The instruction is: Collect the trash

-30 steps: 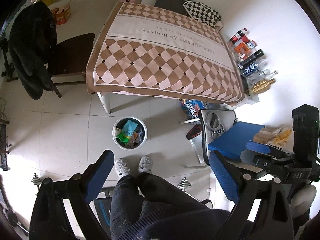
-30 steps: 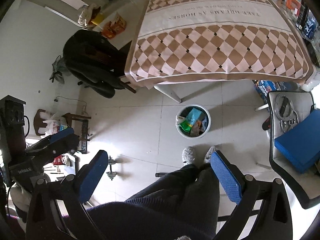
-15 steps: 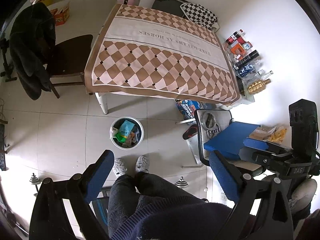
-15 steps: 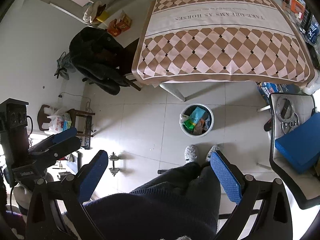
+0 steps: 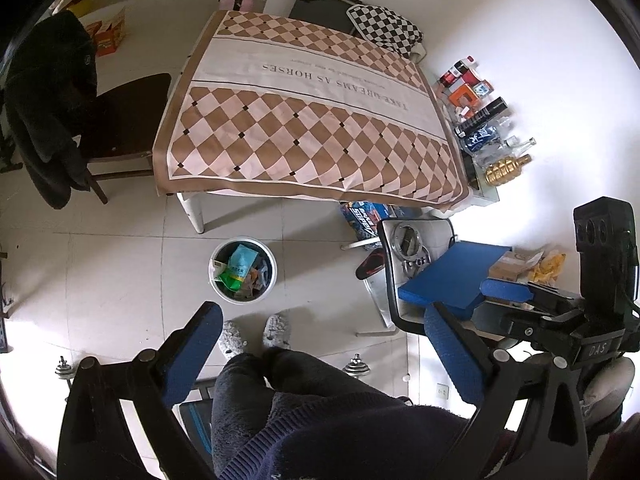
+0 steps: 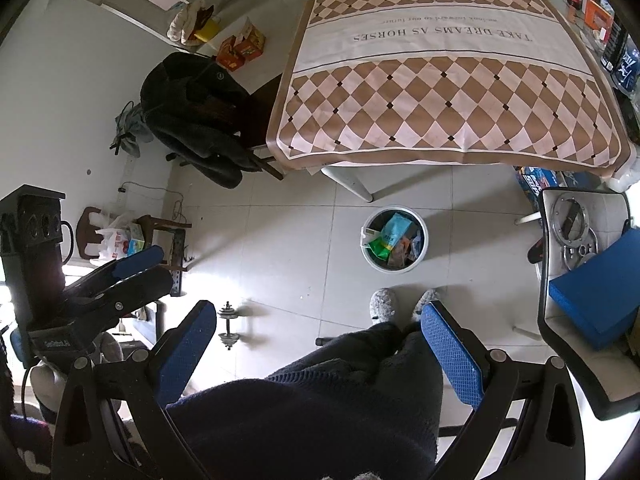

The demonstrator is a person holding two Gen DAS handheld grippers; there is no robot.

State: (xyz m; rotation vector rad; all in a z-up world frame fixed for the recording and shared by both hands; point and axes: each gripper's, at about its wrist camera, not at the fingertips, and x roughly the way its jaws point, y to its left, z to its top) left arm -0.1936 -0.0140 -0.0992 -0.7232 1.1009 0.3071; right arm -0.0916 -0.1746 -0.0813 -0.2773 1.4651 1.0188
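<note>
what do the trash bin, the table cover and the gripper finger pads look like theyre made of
Trash bin: probably plastic, a smooth white round wall.
Table cover: printed fabric, matte, its edges draping over the tabletop.
Left gripper finger pads: blue, finely cross-hatched, likely rubber or textured plastic, on black arms.

We have raised both grippers higher above the floor, so more of the room now shows. In the left wrist view, the trash bin (image 5: 243, 269) has slid up and left, and the checkered table (image 5: 308, 120) sits smaller and farther. In the right wrist view, the bin (image 6: 394, 238) has shifted right, and the dumbbell (image 6: 229, 326) has come clear between the spread blue fingers (image 6: 184, 354).
</note>
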